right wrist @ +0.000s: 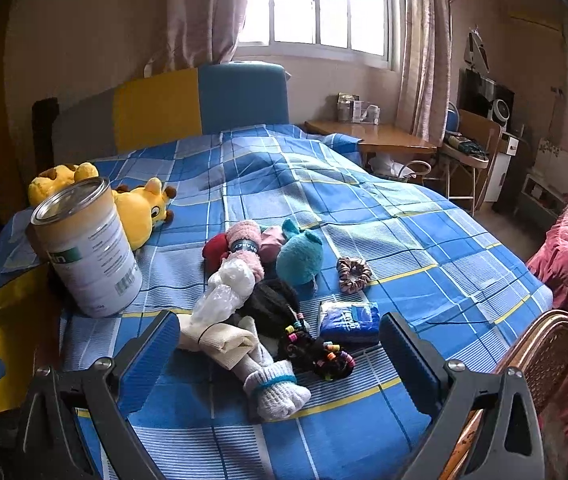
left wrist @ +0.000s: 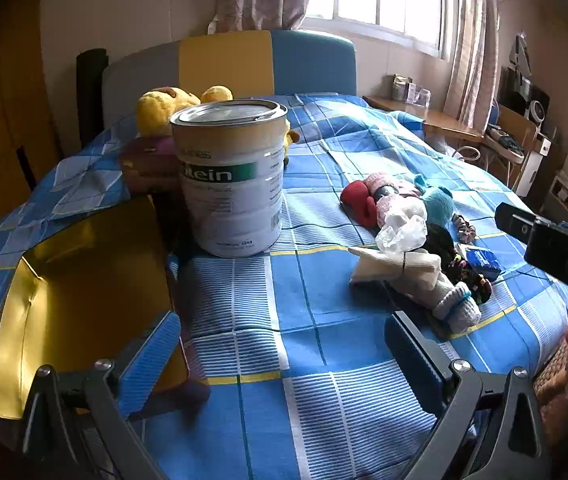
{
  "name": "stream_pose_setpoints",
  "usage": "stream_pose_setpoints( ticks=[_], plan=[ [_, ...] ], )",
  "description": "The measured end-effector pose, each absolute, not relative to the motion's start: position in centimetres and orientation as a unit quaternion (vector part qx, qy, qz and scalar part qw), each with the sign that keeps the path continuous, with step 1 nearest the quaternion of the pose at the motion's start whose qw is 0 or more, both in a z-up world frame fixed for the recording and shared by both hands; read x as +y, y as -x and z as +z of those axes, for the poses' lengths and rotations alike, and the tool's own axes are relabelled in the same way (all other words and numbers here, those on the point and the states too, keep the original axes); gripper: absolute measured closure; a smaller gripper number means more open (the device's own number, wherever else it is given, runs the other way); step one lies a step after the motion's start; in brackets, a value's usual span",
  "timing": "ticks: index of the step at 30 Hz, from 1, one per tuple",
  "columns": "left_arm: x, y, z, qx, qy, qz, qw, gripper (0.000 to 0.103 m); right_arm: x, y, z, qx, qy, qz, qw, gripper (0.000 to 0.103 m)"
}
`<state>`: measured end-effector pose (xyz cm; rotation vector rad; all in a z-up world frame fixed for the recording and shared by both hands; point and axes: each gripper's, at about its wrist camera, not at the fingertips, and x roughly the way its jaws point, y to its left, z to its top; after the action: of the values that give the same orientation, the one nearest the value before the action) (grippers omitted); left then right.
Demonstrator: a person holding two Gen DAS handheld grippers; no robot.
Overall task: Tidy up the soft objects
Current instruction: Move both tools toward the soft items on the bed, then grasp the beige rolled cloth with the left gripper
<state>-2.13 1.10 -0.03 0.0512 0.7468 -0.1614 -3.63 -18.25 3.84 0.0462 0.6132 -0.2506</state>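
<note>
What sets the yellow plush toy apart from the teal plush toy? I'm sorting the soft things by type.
The yellow plush toy lies behind the tin, away from the heap; the teal plush toy sits within the heap of soft items. The yellow one looks larger and has brown markings; the teal one is plain and rounder. Both rest on the checked bedspread.

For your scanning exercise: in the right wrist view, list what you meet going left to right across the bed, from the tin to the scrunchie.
Tin → red plush → teal plush → scrunchie. The yellow plush overlaps the tin, so it is left out.
</note>
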Motion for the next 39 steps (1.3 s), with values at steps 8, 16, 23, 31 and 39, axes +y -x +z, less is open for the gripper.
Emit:
stream_pose_setpoints(
  ticks=[8, 16, 23, 31, 39],
  plan=[
    [0.8, 2.1, -0.3, 0.370, -0.031, -0.080, 0.925, 0.000, -19.4, 3.4, 4.1, 0.299, -0.032, -0.131, 0.945, 0.001],
    [0.2, 2.0, -0.6, 0.377, -0.038, -0.087, 0.921, 0.000, -21.3, 2.9, 4.6, 0.291, -0.047, -0.146, 0.944, 0.001],
    [-0.4, 1.7, -1.1, 0.387, -0.045, -0.090, 0.917, 0.000, -23.1, 2.2, 5.2, 0.281, -0.062, -0.161, 0.944, 0.001],
    [-1.3, 0.6, -1.9, 0.417, -0.039, -0.116, 0.901, 0.001, -25.9, 0.3, 6.0, 0.253, -0.080, -0.197, 0.944, 0.001],
    [-3.4, -1.6, -3.3, 0.470, -0.022, -0.164, 0.867, 0.014, -28.8, -2.7, 3.5, 0.267, -0.103, -0.214, 0.934, 0.001]
  ],
)
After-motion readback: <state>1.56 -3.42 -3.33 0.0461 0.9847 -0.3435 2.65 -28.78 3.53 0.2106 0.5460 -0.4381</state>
